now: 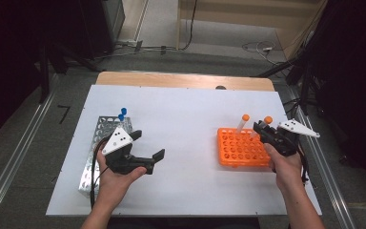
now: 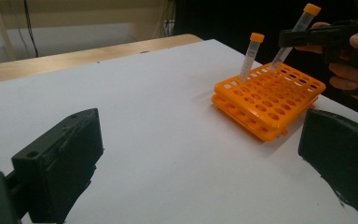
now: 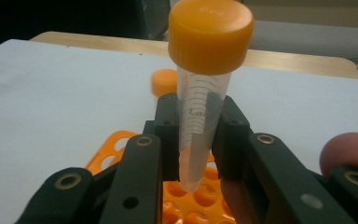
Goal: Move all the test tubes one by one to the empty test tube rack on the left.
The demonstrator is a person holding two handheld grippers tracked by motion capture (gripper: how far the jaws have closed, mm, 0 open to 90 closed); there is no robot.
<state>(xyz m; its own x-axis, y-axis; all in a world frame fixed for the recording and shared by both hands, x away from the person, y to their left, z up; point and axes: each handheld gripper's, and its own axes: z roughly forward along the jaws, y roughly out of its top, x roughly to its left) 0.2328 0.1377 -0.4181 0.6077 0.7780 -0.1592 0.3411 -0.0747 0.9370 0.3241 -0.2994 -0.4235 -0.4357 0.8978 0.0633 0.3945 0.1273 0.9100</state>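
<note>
White table (image 1: 186,114), right tongs (image 3: 195,140) clamping orange-capped tube (image 3: 200,93) above orange rack (image 1: 240,148), left tongs (image 1: 147,148) apart.

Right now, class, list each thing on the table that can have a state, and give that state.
Right claw: shut on held orange-capped tube, capped, tilted, tip just above the rack.
Left claw: open, empty.
Second orange-capped tube: capped, standing in orange rack.
Blue-capped tubes: capped, standing in metal rack.
</note>
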